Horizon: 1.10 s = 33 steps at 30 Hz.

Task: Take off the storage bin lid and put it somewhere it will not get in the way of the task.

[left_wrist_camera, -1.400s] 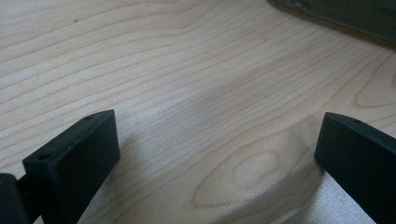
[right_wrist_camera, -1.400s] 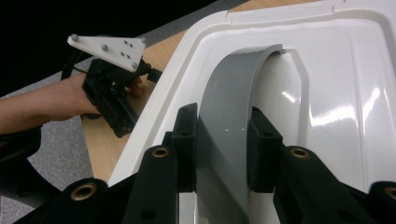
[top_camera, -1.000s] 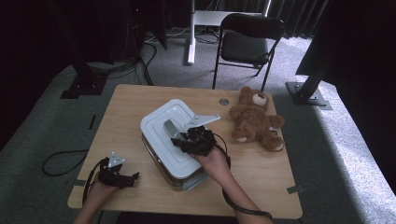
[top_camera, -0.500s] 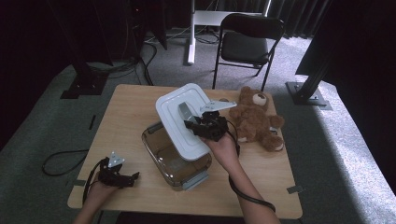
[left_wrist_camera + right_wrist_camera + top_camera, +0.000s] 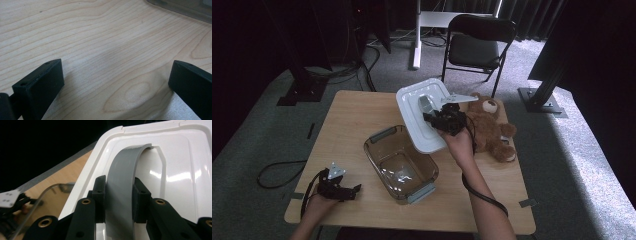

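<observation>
Lifted farther off the glass dish (image 5: 401, 165), white lid (image 5: 419, 117) hides the teddy's (image 5: 488, 127) arm.

Right gripper (image 5: 432, 116) lifted white lid (image 5: 422, 114) off glass dish (image 5: 401, 164), tilted toward teddy.

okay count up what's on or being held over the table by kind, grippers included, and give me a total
Grippers: 2, left gripper resting on the table, right gripper
Lids: 1, white lid held up by its grey handle
Glass containers: 1, glass container
Teddy bears: 1, teddy bear
Total: 5
</observation>
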Available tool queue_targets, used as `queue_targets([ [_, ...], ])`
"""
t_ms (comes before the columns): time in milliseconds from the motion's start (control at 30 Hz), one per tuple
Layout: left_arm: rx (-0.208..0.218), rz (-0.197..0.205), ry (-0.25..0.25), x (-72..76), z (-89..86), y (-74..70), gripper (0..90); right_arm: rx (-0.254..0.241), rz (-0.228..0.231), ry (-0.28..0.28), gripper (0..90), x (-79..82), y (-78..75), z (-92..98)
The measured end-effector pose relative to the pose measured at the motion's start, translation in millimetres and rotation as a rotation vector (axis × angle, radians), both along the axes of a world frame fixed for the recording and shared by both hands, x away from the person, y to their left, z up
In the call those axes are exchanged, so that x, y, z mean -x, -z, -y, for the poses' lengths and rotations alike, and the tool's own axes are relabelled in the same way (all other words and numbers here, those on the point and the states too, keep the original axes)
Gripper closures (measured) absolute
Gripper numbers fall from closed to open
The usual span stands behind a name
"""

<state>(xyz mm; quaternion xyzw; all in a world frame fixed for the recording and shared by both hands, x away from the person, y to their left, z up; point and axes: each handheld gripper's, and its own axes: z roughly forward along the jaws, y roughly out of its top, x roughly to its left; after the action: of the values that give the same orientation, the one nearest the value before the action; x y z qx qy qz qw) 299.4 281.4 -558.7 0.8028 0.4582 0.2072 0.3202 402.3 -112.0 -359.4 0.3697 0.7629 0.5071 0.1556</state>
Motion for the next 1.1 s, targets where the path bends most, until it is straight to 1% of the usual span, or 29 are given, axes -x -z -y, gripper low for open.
queue_targets([
  [133,-0.001,-0.001,0.001,0.0,-0.1,-0.1,0.5,-0.003,-0.014,0.03,69.3,-12.7,1.8,7.8],
  [267,-0.002,-0.003,0.002,0.1,-0.2,-0.2,0.5,-0.003,-0.039,0.06,69.3,-26.8,10.4,14.9],
  [333,-0.001,-0.004,0.001,0.1,-0.1,-0.2,0.5,-0.002,-0.052,0.072,69.3,-33.3,16.9,17.8],
  [433,0.0,-0.003,0.001,0.1,0.0,-0.1,0.5,-0.009,-0.082,0.092,69.3,-43.4,31.1,21.5],
  [467,-0.001,-0.004,0.001,0.1,-0.1,-0.2,0.5,-0.011,-0.085,0.093,69.3,-44.8,33.4,21.8],
  [500,-0.001,-0.004,0.001,0.1,-0.1,-0.2,0.5,-0.014,-0.092,0.094,69.3,-47.8,38.8,22.5],
  [533,-0.001,-0.004,0.001,0.1,-0.1,-0.2,0.5,-0.014,-0.092,0.094,69.3,-47.8,38.8,22.5],
  [567,-0.001,-0.003,0.001,0.1,-0.1,-0.1,0.5,-0.013,-0.095,0.097,69.3,-49.6,42.0,22.6],
  [600,-0.001,-0.004,0.002,0.1,-0.1,-0.2,0.5,-0.009,-0.112,0.105,69.3,-55.5,52.8,22.2],
  [833,-0.001,-0.004,0.001,0.1,-0.1,-0.1,0.5,-0.007,-0.147,0.132,69.3,-68.9,73.5,20.8],
  [1100,-0.001,-0.004,0.001,0.2,-0.1,-0.2,0.5,0.007,-0.179,0.122,69.2,-75.6,94.5,10.6],
])
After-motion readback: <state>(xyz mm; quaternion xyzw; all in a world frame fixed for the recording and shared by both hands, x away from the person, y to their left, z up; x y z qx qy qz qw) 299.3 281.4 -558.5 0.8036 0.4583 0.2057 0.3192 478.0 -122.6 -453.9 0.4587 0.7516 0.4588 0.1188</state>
